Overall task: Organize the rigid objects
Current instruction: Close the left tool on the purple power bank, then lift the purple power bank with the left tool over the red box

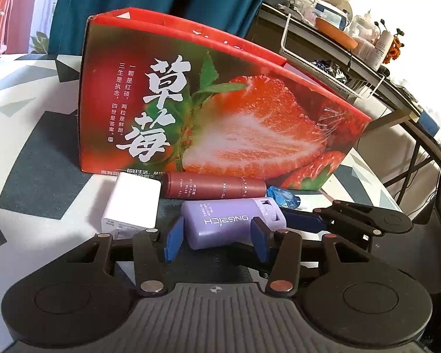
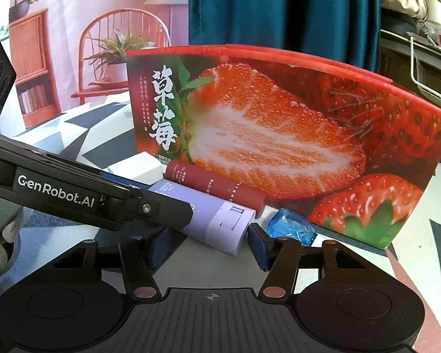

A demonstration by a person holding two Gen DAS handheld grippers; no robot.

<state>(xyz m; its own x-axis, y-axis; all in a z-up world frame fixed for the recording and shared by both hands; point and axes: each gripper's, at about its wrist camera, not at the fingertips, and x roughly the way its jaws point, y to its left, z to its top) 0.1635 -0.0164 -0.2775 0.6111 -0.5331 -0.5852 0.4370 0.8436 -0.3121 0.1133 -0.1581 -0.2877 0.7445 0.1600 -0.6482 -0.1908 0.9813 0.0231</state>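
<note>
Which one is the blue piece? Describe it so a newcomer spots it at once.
Find the big strawberry box standing on the patterned table. Along its foot lie a white block, a dark red tube and a lilac bottle. The blue piece lies at the row's right end: small, faceted, and the only clear, glassy one.

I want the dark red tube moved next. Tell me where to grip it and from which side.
Grip the dark red tube across its round middle, coming down from above. It lies flat against the strawberry box, with the purple bottle right in front, so a level approach looks blocked.
</note>
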